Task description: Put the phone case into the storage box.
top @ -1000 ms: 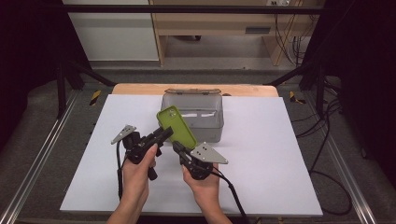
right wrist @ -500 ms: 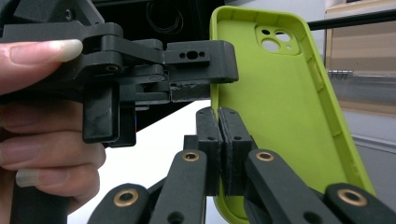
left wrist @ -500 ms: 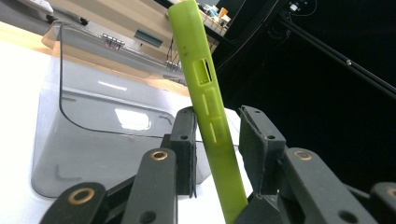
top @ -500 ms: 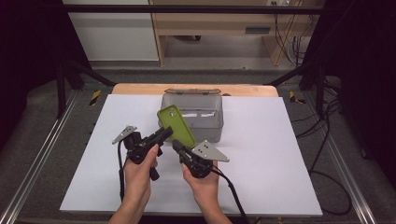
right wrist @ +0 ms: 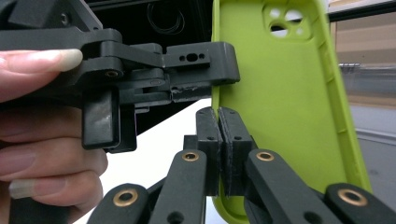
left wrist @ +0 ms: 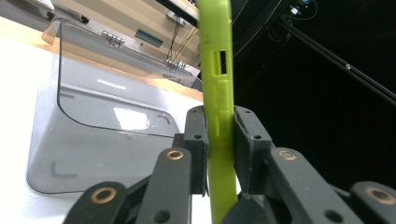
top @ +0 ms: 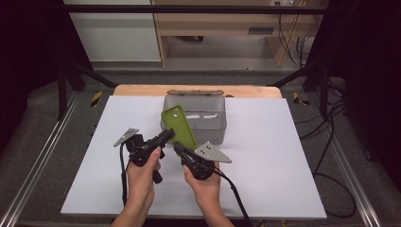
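1 green phone case [top: 178, 126], 2 grippers, 1 grey box [top: 204, 117]

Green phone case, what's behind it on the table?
Behind the green phone case stands a grey translucent box, lid open. The case covers the box's front left corner, so that part stays unseen.

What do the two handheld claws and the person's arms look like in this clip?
Both the left claw and the right claw are matte black with brass-coloured pivot rivets. Each carries a grey three-cornered plate and trails a black cable. The forearms are bare, with no sleeves or gloves visible.

A clear grey box [top: 196, 118] stands open on the white table [top: 283, 156], near its wooden far edge.
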Demonstrator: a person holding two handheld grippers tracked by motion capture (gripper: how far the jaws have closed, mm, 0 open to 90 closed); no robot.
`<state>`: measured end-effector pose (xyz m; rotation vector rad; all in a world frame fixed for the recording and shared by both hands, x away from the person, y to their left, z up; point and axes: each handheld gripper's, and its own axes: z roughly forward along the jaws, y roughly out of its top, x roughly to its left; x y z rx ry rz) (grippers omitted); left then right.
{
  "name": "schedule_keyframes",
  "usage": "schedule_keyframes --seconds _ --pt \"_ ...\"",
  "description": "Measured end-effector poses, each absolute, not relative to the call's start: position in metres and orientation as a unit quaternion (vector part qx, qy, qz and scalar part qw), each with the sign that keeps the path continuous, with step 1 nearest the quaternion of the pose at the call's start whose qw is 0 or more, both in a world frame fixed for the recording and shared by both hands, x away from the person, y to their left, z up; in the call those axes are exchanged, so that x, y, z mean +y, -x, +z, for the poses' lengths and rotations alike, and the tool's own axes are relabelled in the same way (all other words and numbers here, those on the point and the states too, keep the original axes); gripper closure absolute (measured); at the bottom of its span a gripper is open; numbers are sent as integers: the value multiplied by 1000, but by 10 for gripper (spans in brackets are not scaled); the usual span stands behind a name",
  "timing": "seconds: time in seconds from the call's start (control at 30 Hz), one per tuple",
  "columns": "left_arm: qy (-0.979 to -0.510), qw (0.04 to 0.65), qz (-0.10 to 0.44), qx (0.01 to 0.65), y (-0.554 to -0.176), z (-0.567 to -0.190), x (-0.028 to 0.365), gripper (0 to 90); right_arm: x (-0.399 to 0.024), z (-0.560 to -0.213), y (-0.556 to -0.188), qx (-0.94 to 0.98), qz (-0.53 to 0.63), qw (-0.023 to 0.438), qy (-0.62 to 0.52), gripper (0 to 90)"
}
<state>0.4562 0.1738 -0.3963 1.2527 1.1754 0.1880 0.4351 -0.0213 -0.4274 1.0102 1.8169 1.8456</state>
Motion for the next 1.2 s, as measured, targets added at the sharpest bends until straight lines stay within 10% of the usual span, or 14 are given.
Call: schedule_keyframes --seconds 0.3,0.87,1.2 --pt "-560 640 101 517 -456 -393 175 776 -27 -425 -436 643 653 175 -360 773" --pt "-595 606 162 502 -456 -386 174 775 -58 -428 -443 705 552 253 -367 261" --pt "-612 589 184 494 -457 -377 175 774 -79 -433 -442 739 502 267 -360 152"
